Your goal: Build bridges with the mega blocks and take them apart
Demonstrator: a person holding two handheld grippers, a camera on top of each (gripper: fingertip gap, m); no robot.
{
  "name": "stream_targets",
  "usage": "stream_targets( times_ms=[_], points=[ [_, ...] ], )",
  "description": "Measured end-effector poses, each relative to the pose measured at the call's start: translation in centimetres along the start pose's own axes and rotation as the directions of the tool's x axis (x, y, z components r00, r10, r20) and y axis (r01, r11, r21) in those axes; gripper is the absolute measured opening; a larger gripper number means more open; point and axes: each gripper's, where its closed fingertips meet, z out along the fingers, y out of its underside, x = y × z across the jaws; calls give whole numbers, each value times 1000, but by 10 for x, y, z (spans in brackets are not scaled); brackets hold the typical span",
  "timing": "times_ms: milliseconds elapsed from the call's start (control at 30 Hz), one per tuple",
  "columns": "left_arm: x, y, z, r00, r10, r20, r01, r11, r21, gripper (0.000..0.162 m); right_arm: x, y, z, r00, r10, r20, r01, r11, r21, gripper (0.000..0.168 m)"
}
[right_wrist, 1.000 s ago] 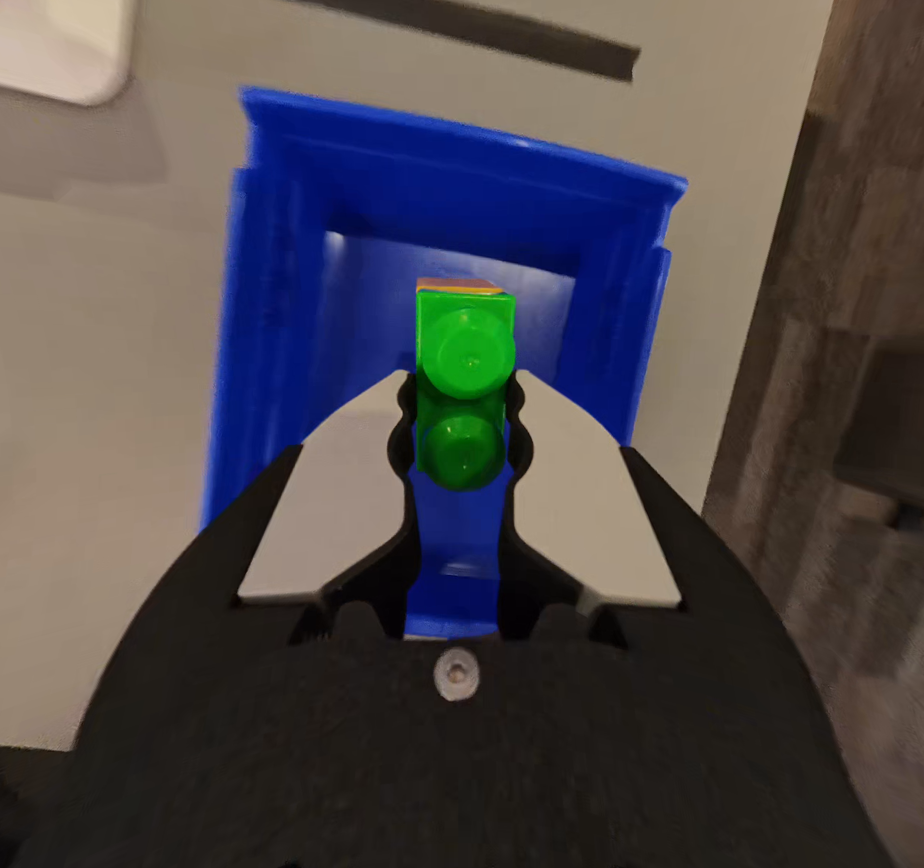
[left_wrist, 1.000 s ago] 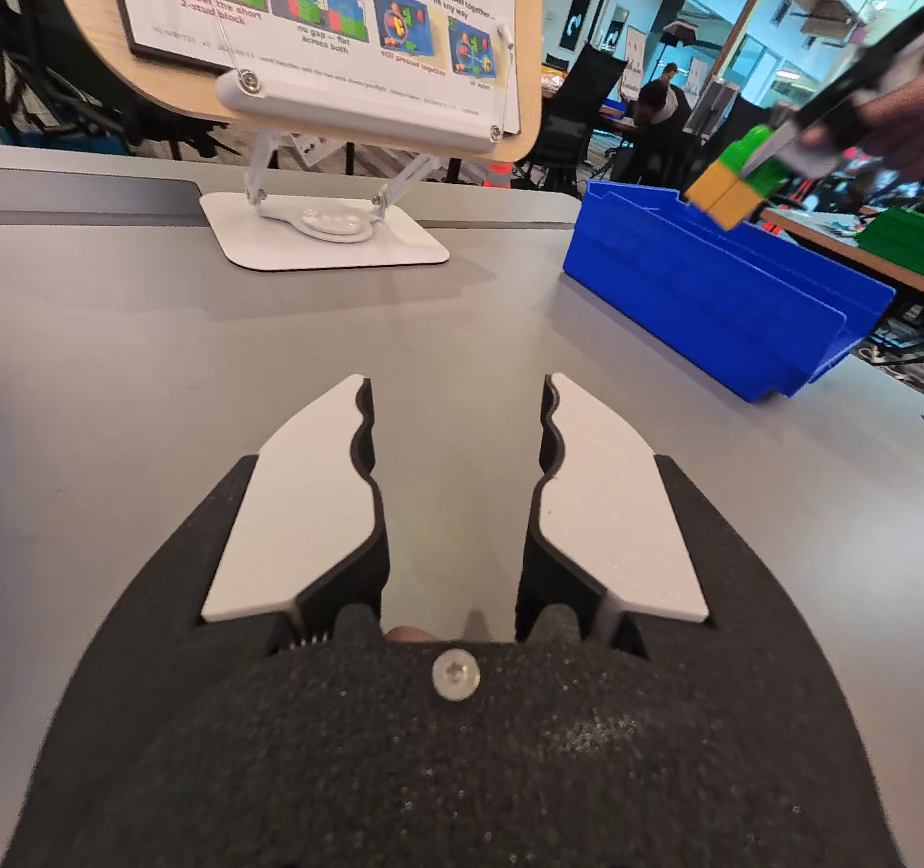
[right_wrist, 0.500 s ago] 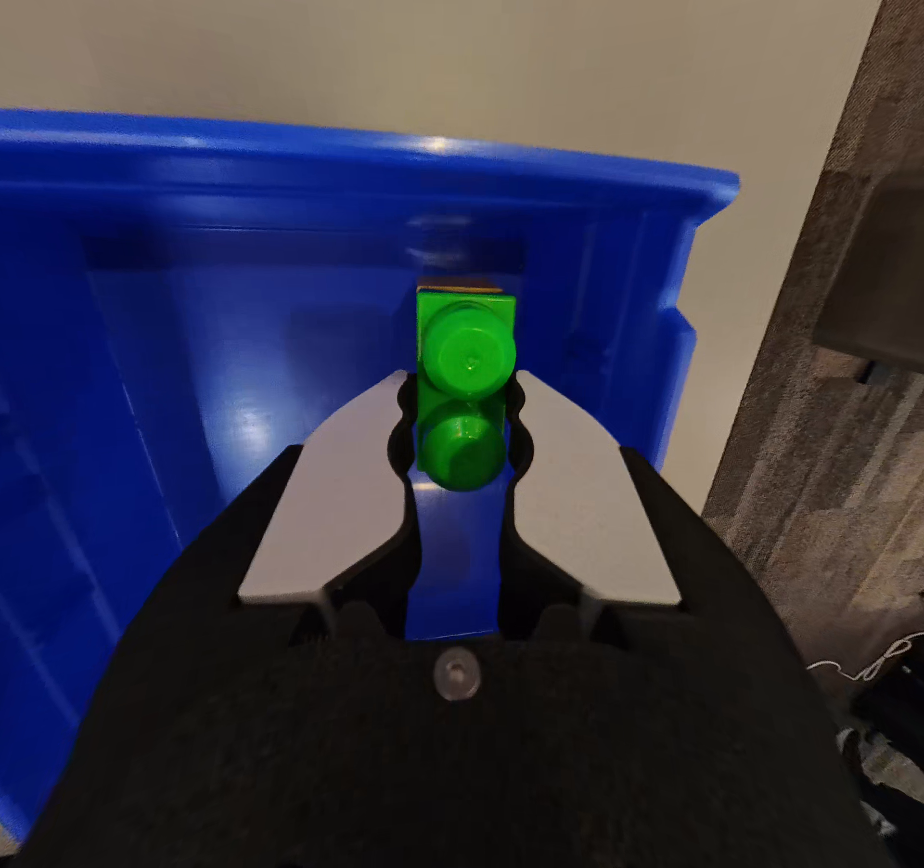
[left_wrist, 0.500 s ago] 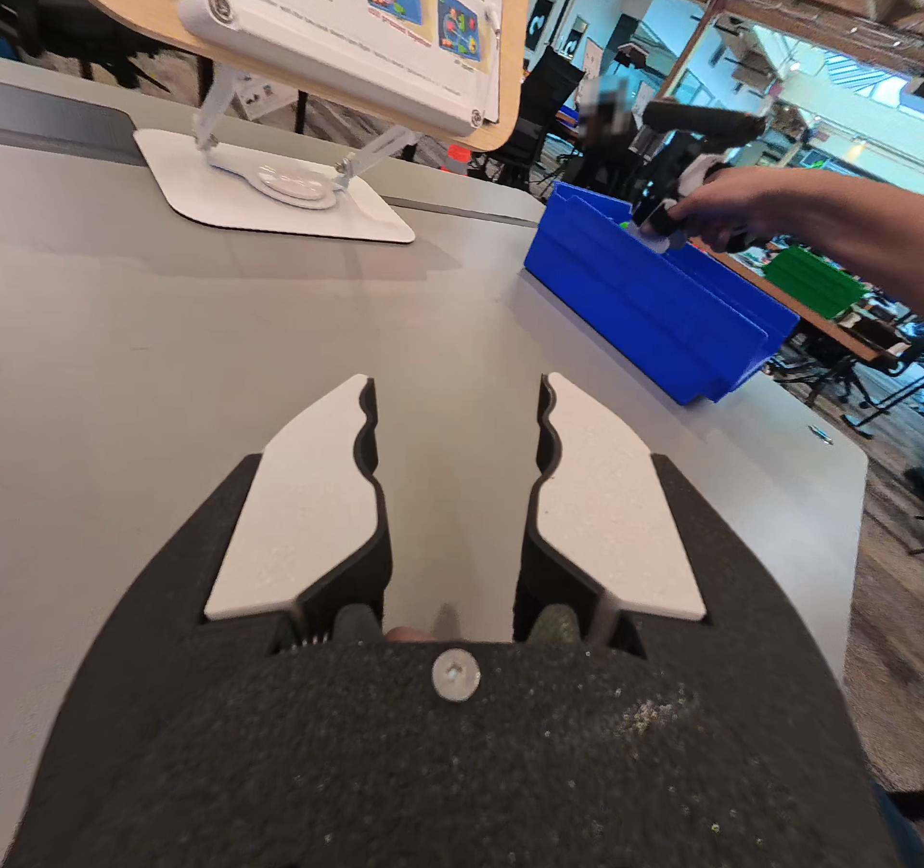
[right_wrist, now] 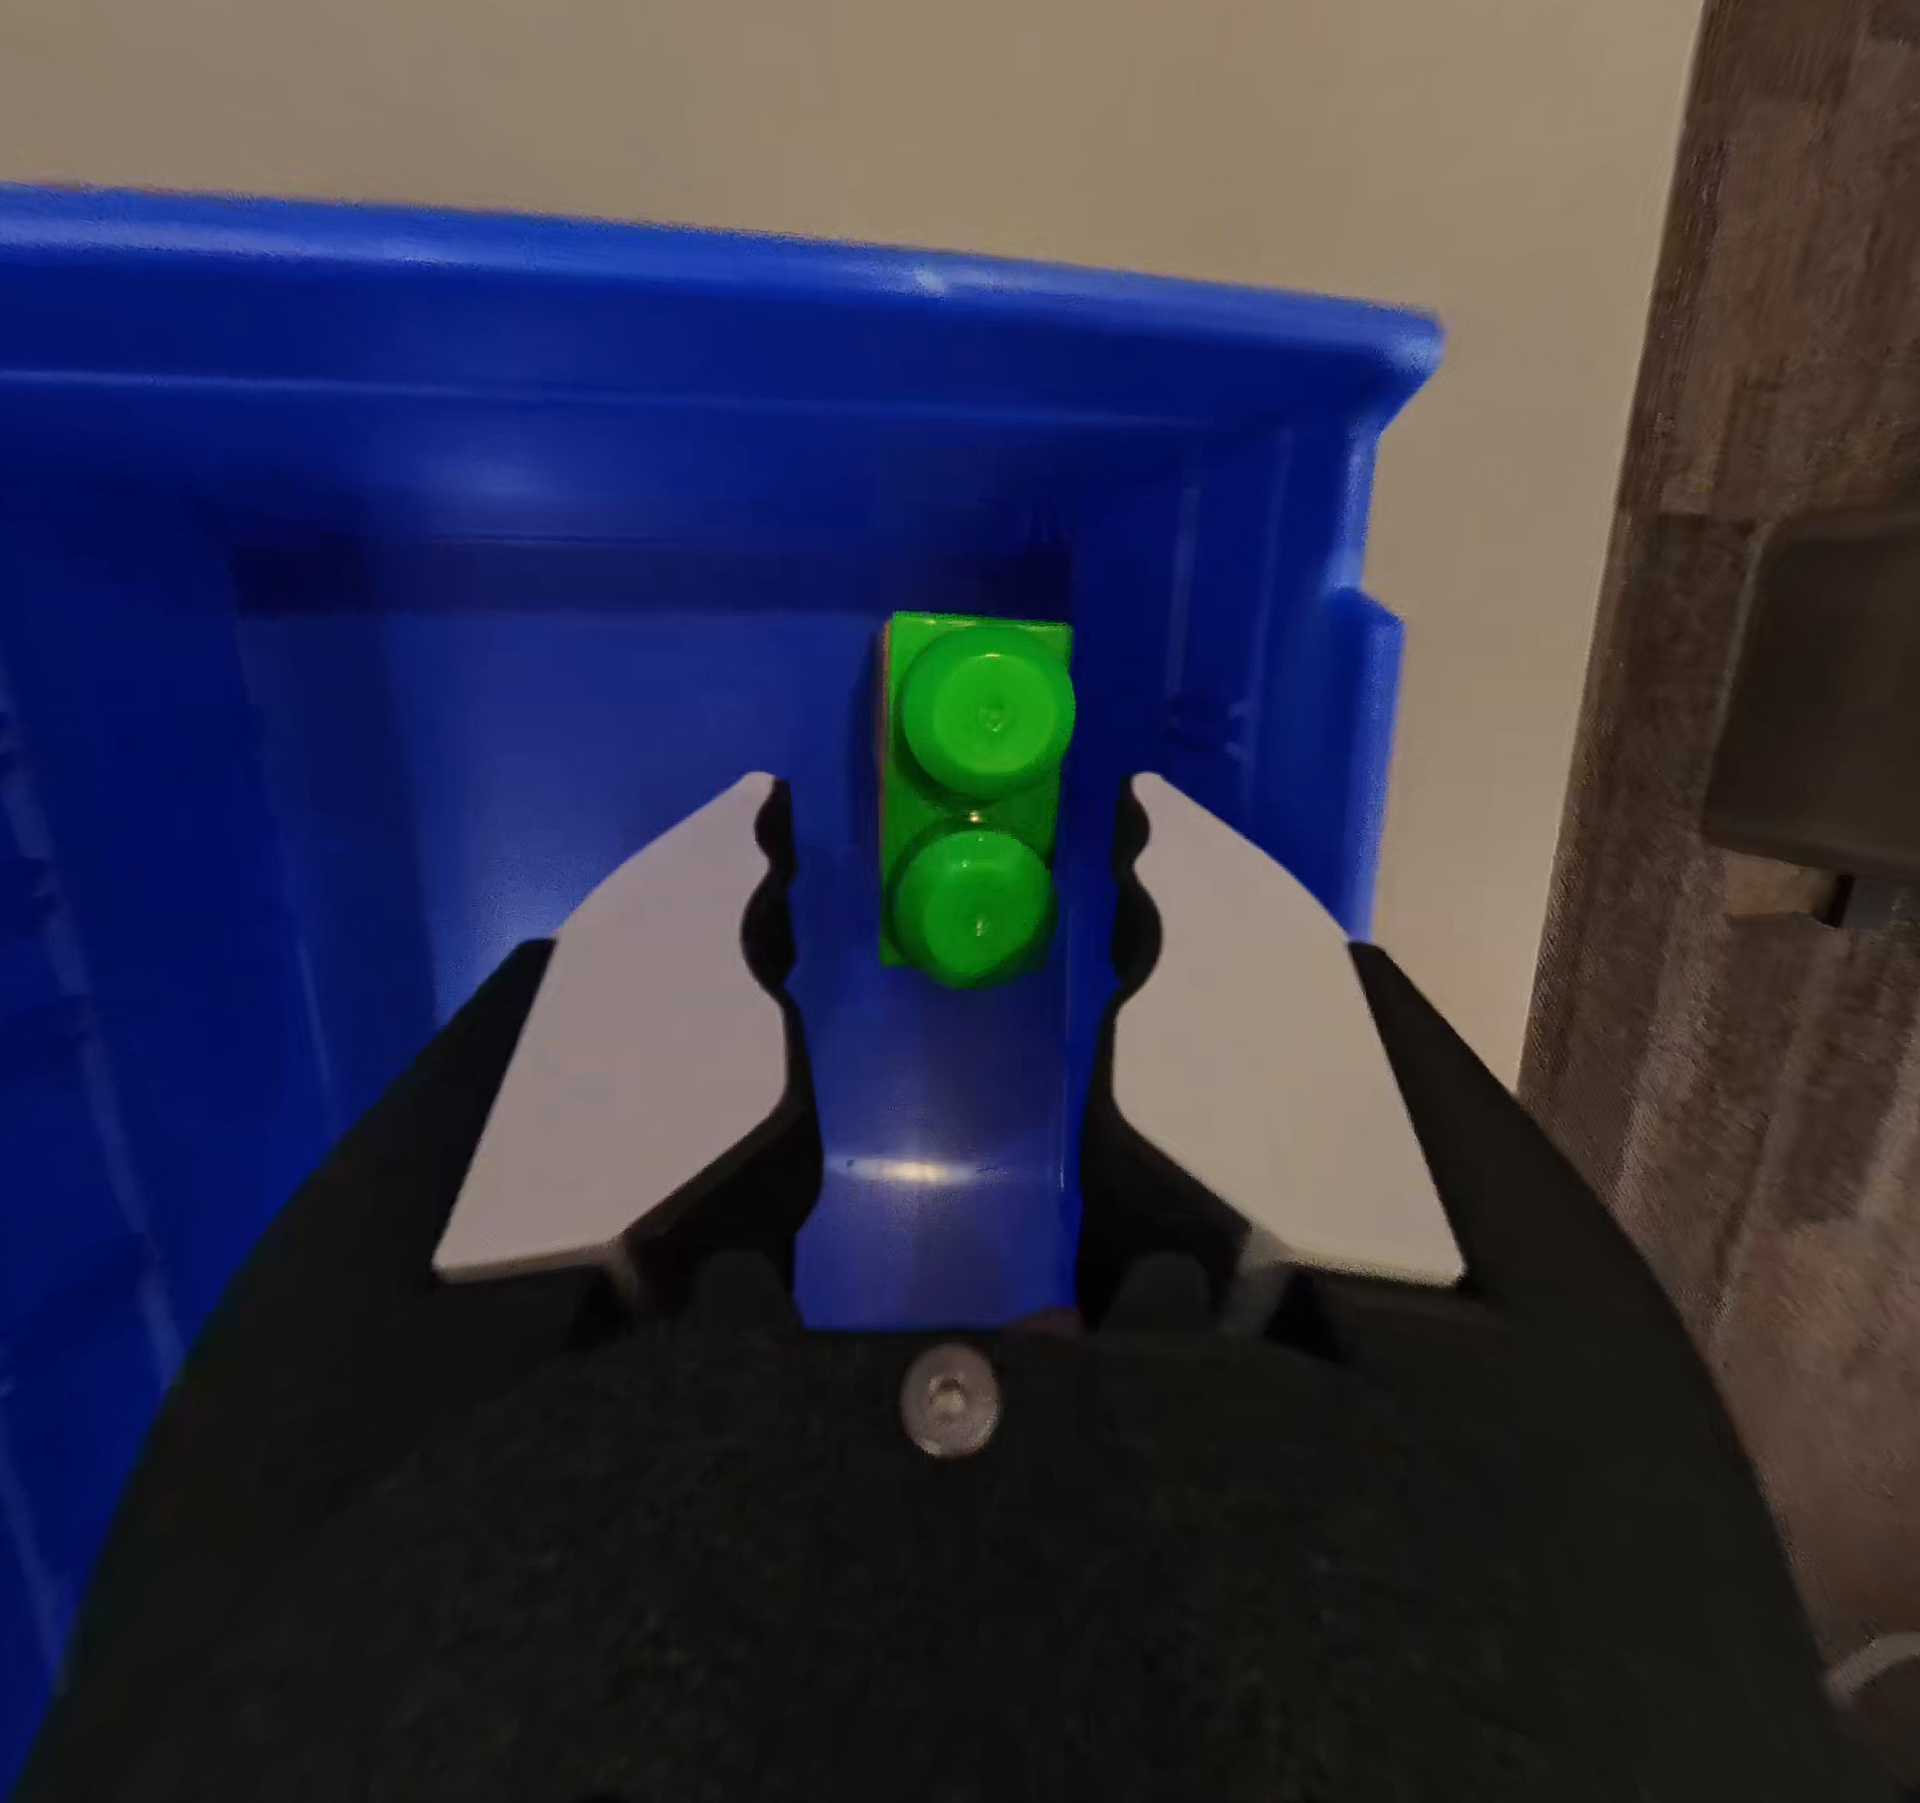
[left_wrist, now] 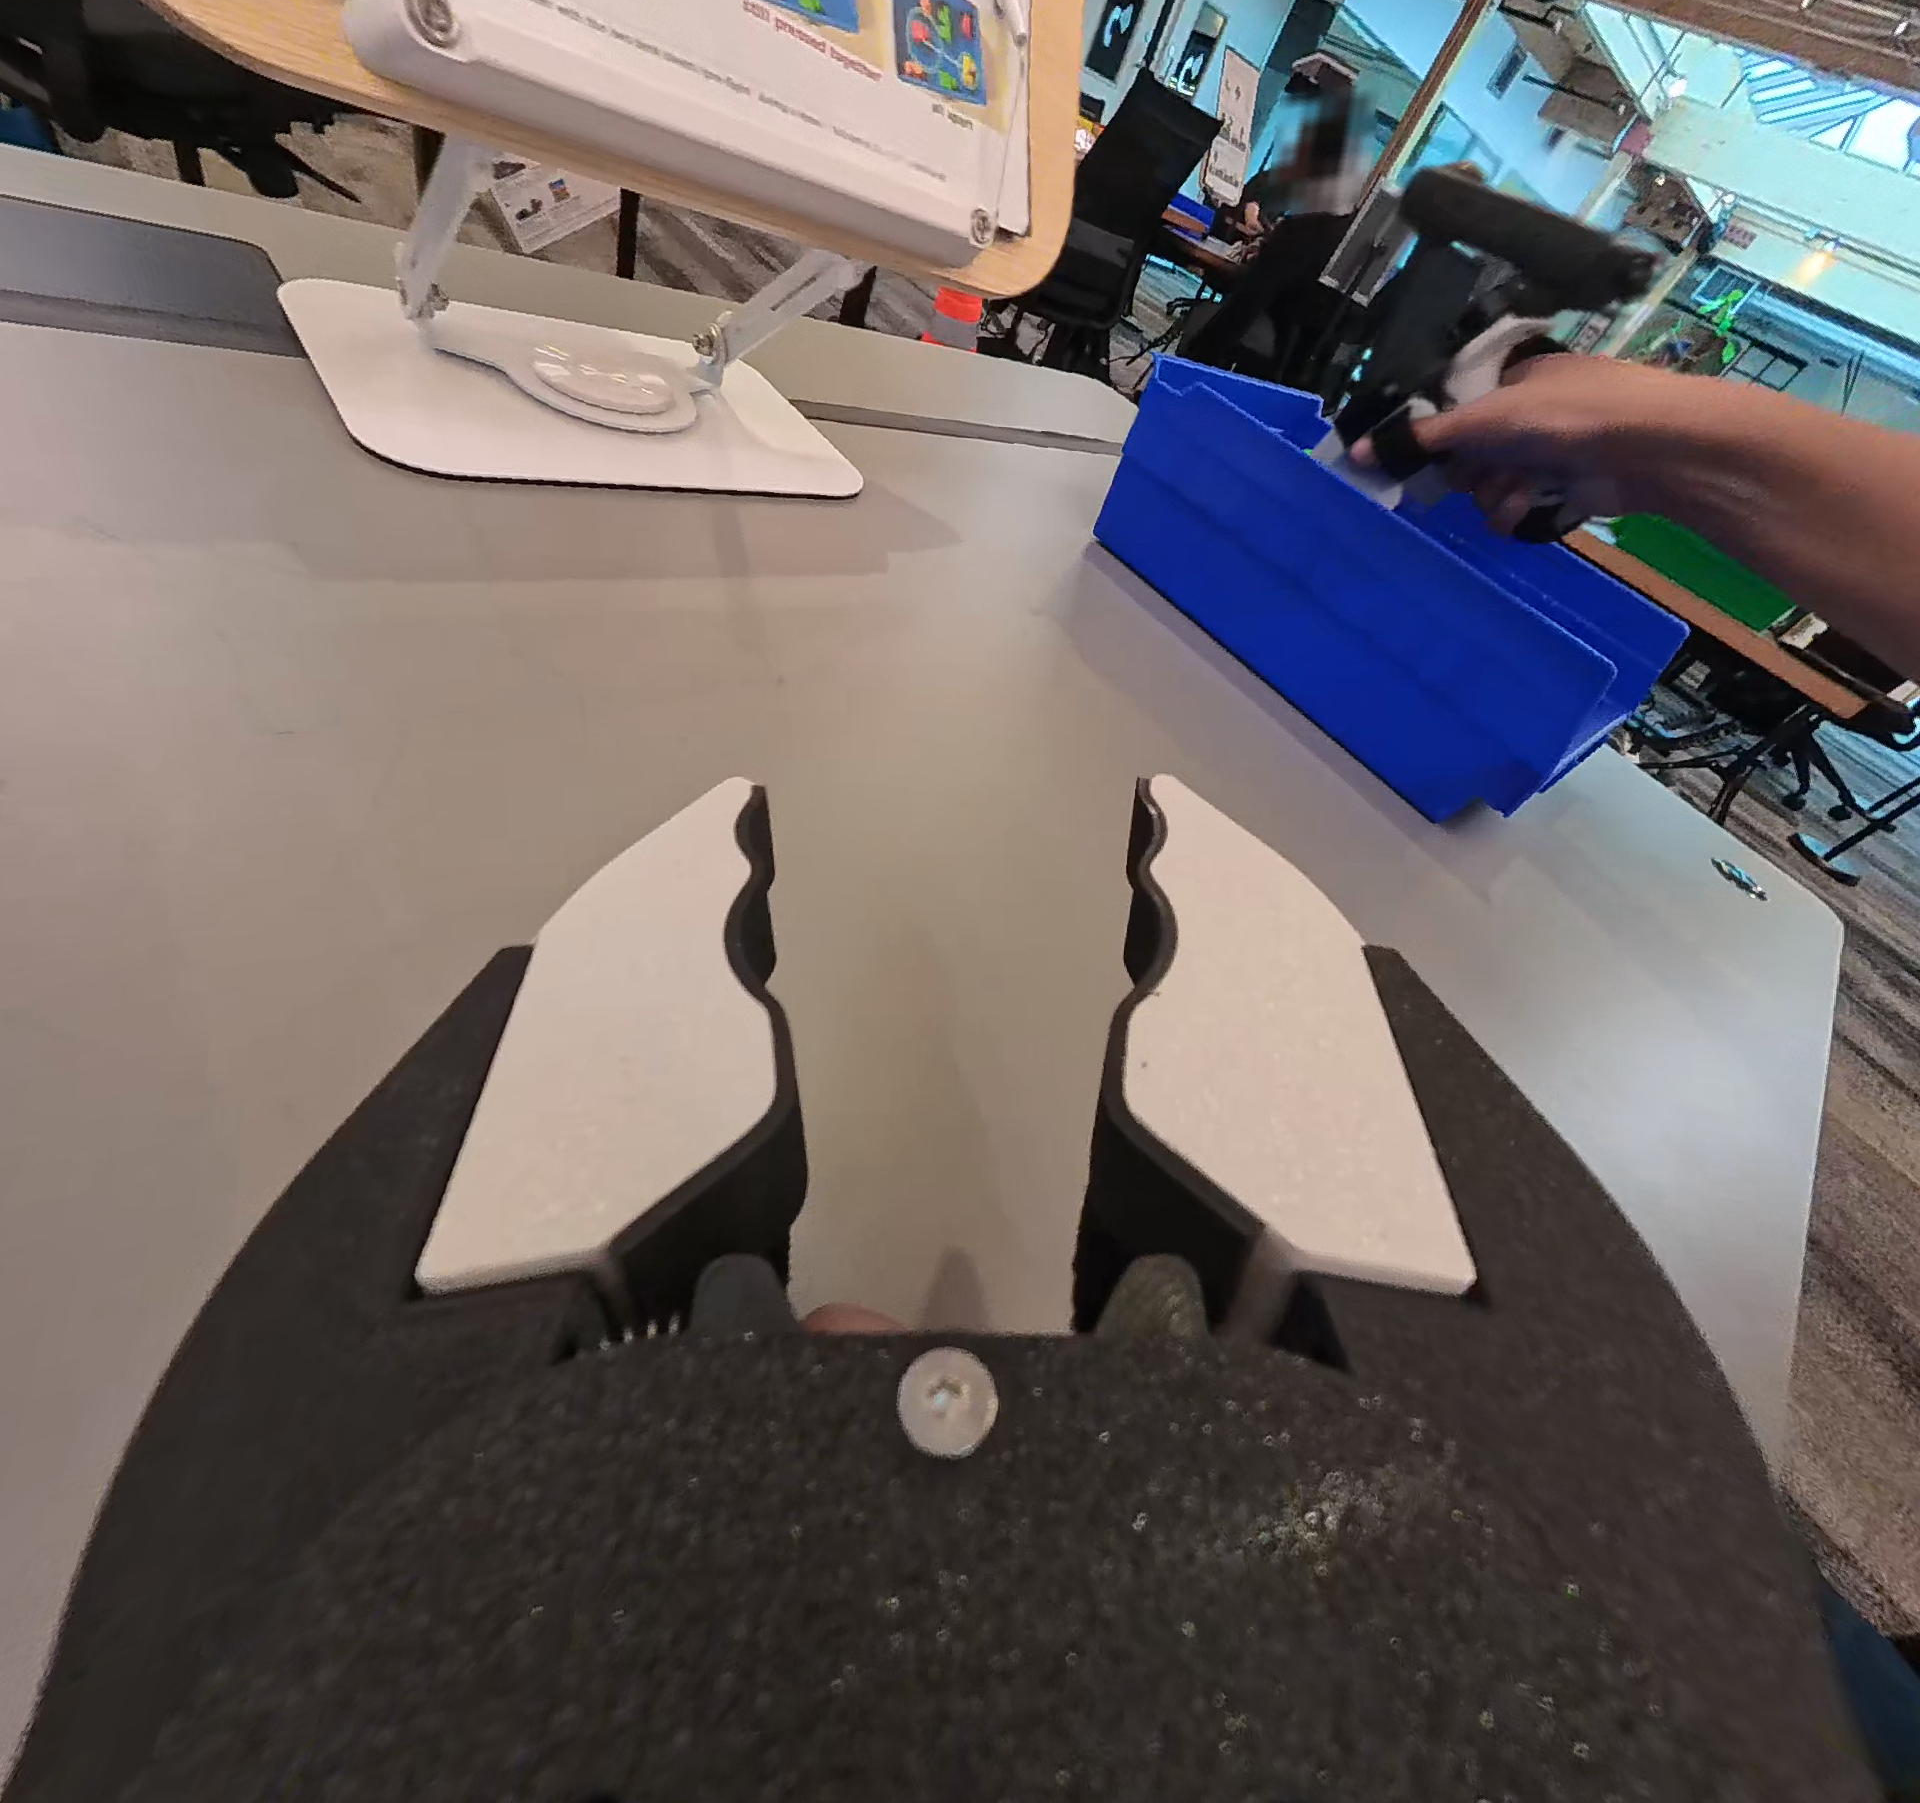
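- Across the upper left of the left wrist view, an instruction sheet (left_wrist: 727,8) with coloured block diagrams and printed lines is sitting clipped to a wooden board (left_wrist: 1023,226) on a white stand (left_wrist: 561,423); no brand mark is showing on any block or on the bin.
- At the lower centre of that view, the left gripper (left_wrist: 948,880) is hanging with its jaws spread wide, holding nothing and touching nothing, with bare grey table (left_wrist: 520,714) showing through the gap.
- At the centre of the right wrist view, the right gripper (right_wrist: 951,870) is standing with its jaws parted, a strip of blue showing between each finger and the block, so neither finger is touching it.
- Between and just beyond those fingertips, the green block (right_wrist: 971,797) is lying inside the blue bin (right_wrist: 520,382), two round studs facing the camera, close to the bin's right-hand wall; a thin sliver of another colour is peeking out along its left edge, too narrow to identify.
- At the right of the left wrist view, the blue bin (left_wrist: 1351,610) is sitting on the table, with a person's hand (left_wrist: 1538,444) holding the right gripper down into it; the block itself is hidden there by the bin wall.
- Only the left wrist view is showing the sheet, the stand and the office behind; only the right wrist view is showing the bin's inside and the block.
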Motion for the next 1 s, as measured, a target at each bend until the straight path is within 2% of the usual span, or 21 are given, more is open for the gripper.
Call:
stream_targets(
  times_ms=[100,200,300,367,400,467,533,600,667,767,833,1000],
  points=[
    [-3,0,-1,1000,-14,6,14,1000,-6,66,-6,-14,-45,999,-20,36,15,989,146,67],
    [-4,0,-2,1000,24,20,-23,999,-46,68,-43,-17,-129,986,-97,136,31,907,421,69],
    [-1,-13,-14,996,69,61,-66,997,-48,70,-120,21,-215,943,-246,222,20,711,703,59],
    [-1,-24,-30,989,85,120,-82,996,-29,69,-191,69,-240,857,-366,364,-60,629,775,55],
    [0,-27,-39,986,82,144,-79,997,-24,69,-231,96,-242,777,-429,462,-109,630,769,53],
    [3,-25,-59,981,77,176,-73,997,-29,70,-297,149,-227,625,-483,613,-157,691,706,59],
    [5,-18,-78,976,84,199,-77,996,-39,70,-343,190,-206,540,-505,674,-168,720,674,58],
    [6,-7,-97,972,85,220,-78,996,-43,70,-369,219,-181,540,-563,625,-49,721,691,64],
    [2,2,-117,963,80,259,-75,997,-28,69,-375,230,-179,545,-600,586,-41,679,733,61],
    [-2,17,-136,954,80,289,-74,997,-32,67,-371,232,-173,572,-603,556,-17,669,743,60],
    [-9,18,-143,940,101,325,-95,995,-34,67,-371,230,-172,556,-592,583,-34,685,728,60],
    [-18,17,-144,937,70,341,-59,997,-44,73,-370,226,-162,574,-603,554,-7,673,739,61]
  ],
)
